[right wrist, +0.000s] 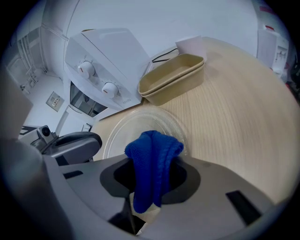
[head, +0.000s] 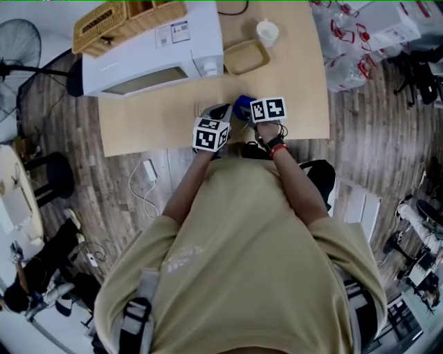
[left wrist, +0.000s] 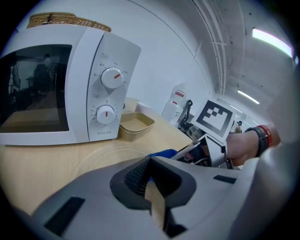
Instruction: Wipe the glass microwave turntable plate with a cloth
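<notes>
The clear glass turntable plate [right wrist: 136,129] lies flat on the wooden table [head: 297,83] in front of the microwave [head: 152,52]. My right gripper [right wrist: 150,174] is shut on a bunched blue cloth [right wrist: 153,157], which hangs over the plate's near right rim. In the left gripper view the plate [left wrist: 103,157] runs under my left gripper [left wrist: 150,177], whose jaws are closed on its near rim. The cloth [left wrist: 164,153] and the right gripper [left wrist: 206,152] show just beyond it. In the head view both grippers sit side by side near the table's front edge, with the cloth [head: 241,105] between them.
A stacked beige tray [right wrist: 173,77] stands behind the plate, right of the microwave [right wrist: 103,61]. A white cup [head: 266,32] sits further back. A wicker basket [head: 124,21] rests on top of the microwave. Plastic-wrapped goods [head: 346,41] lie off the table's right side.
</notes>
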Tool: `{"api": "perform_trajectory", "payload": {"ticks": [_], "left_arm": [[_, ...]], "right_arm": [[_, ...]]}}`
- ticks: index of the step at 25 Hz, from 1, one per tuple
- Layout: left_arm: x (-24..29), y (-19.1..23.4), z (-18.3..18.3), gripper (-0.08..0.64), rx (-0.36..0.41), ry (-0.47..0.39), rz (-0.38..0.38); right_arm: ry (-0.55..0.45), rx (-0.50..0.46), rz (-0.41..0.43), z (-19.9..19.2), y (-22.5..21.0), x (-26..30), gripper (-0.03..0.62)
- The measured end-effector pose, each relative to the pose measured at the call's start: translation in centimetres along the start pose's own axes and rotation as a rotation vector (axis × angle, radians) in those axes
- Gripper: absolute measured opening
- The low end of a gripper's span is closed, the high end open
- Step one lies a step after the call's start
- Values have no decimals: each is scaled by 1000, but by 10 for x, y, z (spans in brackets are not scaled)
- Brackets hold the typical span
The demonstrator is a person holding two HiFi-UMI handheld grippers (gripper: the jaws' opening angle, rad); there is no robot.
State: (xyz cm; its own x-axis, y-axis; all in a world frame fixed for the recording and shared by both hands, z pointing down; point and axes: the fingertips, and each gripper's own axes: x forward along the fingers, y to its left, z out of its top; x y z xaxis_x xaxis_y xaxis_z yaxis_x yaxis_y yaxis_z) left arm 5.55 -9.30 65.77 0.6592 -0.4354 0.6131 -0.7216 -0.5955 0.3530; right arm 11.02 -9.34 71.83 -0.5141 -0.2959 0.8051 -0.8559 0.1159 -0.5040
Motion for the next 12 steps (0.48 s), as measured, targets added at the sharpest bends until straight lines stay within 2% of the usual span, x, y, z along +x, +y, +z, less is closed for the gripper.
{"api": "perform_trajectory", "payload": {"ticks": [12], "left_arm": [[11,-22,3,18,52,13,-51]], "right_arm": [[-29,48,-107,-6,-39,-29,124]]}}
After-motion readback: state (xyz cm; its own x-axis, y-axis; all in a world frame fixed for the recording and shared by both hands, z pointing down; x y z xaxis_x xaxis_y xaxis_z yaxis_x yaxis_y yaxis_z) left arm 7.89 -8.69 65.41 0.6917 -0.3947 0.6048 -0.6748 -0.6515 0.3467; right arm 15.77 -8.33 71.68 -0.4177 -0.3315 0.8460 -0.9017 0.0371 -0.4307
